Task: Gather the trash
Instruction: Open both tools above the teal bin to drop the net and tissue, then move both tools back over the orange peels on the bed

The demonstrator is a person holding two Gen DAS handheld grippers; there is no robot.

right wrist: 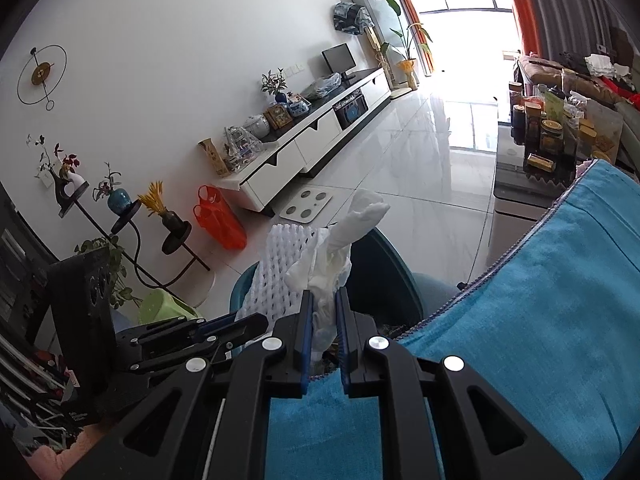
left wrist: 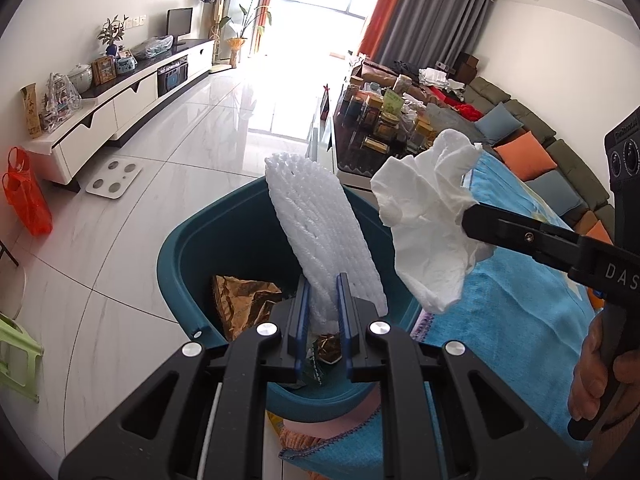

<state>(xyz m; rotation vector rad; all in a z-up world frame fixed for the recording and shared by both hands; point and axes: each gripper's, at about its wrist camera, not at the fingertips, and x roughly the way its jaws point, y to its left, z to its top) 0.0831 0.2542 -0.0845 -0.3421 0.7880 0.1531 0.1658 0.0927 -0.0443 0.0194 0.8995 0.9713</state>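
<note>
My left gripper (left wrist: 323, 284) is shut on a white foam net sleeve (left wrist: 316, 224) and holds it over the open teal trash bin (left wrist: 180, 268). The bin holds a brown crumpled wrapper (left wrist: 240, 300). My right gripper (right wrist: 323, 300) is shut on a crumpled white tissue (right wrist: 340, 256) and holds it above the bin's right rim. In the left wrist view the right gripper (left wrist: 472, 216) comes in from the right with the tissue (left wrist: 428, 224). In the right wrist view the foam sleeve (right wrist: 276, 276) and the left gripper (right wrist: 224, 326) show at the left, the bin (right wrist: 384, 280) behind.
A blue towel (left wrist: 516, 300) covers the surface to the right of the bin. A cluttered coffee table (left wrist: 384, 128) and a sofa (left wrist: 532, 148) stand beyond. An orange bag (left wrist: 28, 196), a white scale (left wrist: 114, 178) and a TV cabinet (left wrist: 120, 104) are on the left.
</note>
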